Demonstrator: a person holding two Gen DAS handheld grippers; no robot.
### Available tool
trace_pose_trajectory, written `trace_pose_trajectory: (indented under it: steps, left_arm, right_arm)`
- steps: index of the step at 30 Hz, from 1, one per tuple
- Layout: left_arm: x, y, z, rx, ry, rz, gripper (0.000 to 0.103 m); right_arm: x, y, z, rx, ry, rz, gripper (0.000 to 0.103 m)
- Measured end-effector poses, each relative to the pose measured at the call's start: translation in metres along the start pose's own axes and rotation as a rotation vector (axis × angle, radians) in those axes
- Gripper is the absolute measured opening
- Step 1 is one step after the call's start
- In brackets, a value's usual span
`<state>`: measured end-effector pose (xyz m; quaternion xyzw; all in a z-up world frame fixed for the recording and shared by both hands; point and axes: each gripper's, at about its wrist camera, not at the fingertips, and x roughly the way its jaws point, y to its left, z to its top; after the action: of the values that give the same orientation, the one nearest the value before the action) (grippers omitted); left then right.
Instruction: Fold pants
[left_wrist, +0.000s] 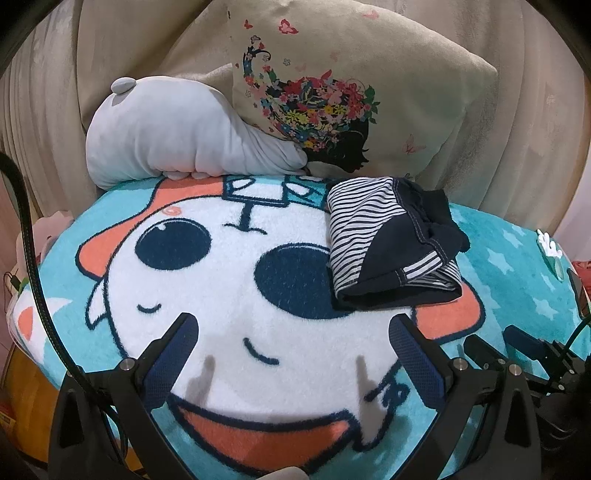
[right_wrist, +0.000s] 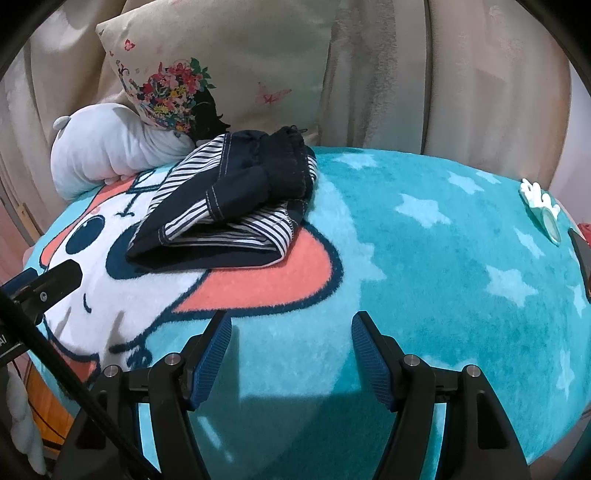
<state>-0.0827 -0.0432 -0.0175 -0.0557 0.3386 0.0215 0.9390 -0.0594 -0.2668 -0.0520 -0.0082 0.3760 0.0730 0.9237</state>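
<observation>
The pants (left_wrist: 391, 243) lie in a folded bundle, dark navy with white-and-navy striped lining, on a teal cartoon blanket (left_wrist: 229, 280). In the right wrist view the pants (right_wrist: 229, 206) sit ahead and to the left. My left gripper (left_wrist: 291, 328) stands open above the white cartoon face, short of the bundle, with nothing between its fingers. My right gripper (right_wrist: 291, 325) is open too, over bare teal blanket (right_wrist: 424, 258), with nothing in it. The right gripper's fingers (left_wrist: 524, 343) show at the lower right of the left wrist view. A left gripper finger (right_wrist: 51, 280) shows at the left edge of the right wrist view.
A grey plush toy (left_wrist: 173, 140) and a beige cushion with a flower print (left_wrist: 351, 96) rest against the beige sofa back (right_wrist: 461, 74) behind the blanket. A small teal and white object (right_wrist: 543, 210) lies at the blanket's right edge. A black cable (left_wrist: 29, 240) hangs at the left.
</observation>
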Motion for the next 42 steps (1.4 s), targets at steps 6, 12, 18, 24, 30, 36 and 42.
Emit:
trace_pose_trajectory:
  steps: [6, 12, 18, 24, 30, 36, 42]
  left_arm:
    - [0.001, 0.001, -0.001, -0.014, 0.004, 0.0, 0.103]
    - [0.002, 0.004, 0.0, -0.022, 0.002, -0.001, 0.103]
    - [0.002, 0.005, -0.001, -0.029, 0.002, -0.003, 0.103]
    - [0.003, 0.009, -0.002, -0.047, 0.005, -0.009, 0.103]
    - [0.005, 0.018, -0.003, -0.074, 0.011, -0.014, 0.103]
    - [0.009, 0.028, -0.004, -0.096, 0.018, -0.021, 0.103]
    - [0.013, 0.035, -0.004, -0.112, 0.021, -0.028, 0.103]
  right_arm:
    - [0.001, 0.001, 0.0, -0.003, 0.002, -0.002, 0.072]
    - [0.001, 0.006, -0.001, -0.012, 0.003, -0.002, 0.073]
    - [0.003, 0.01, -0.002, -0.028, 0.007, -0.003, 0.073]
    - [0.001, 0.02, 0.002, -0.055, 0.01, 0.01, 0.073]
    - [0.0, 0.039, 0.012, -0.11, -0.009, 0.029, 0.073]
    - [0.005, 0.047, 0.012, -0.136, 0.005, 0.025, 0.073]
    - [0.008, 0.051, 0.017, -0.135, 0.005, 0.017, 0.073]
